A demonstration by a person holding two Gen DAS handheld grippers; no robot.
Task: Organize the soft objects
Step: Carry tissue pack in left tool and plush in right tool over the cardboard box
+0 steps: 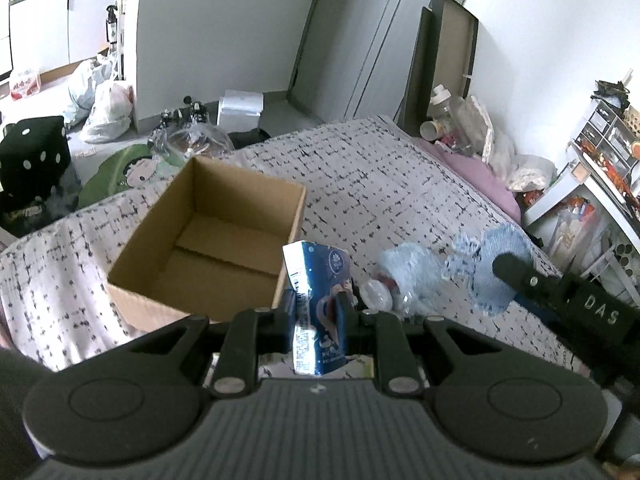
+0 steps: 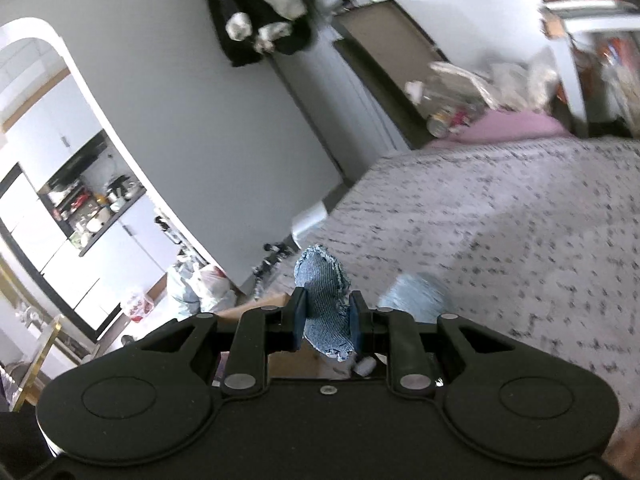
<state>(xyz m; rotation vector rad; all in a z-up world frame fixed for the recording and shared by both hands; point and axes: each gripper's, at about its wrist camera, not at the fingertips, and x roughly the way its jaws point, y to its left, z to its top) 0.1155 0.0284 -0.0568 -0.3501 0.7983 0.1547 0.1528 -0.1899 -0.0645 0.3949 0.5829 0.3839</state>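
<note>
Landmark: open cardboard box, sitting on the bed with its top flaps gone and interior bare, presumably placed there as the collection bin for the soft items. Left gripper: fingers clamped on a blue tissue pack, gripped at mid-body so the soft pack stands upright with its top edge just beside the box's near right corner; the pinch visibly narrows the pack, consistent with a compliant item that needs a firm squeeze to avoid slipping. Judgement: pack is held raised next to the box so it can be carried over the rim and dropped in. Right gripper: fingers closed on a blue denim cloth, fabric bunched between the pads with frayed edge hanging below; in the left wrist view the same gripper sits to the right of the box, cloth lifted off the bedspread. Right wrist view is motion-blurred, so detail beyond the cloth is uncertain. Remaining on the bed, right of the box: a pale blue fluffy item and a crumpled clear plastic wrapper, neither held. Box rim is low and stiff; judgement: both items should clear it easily.
</note>
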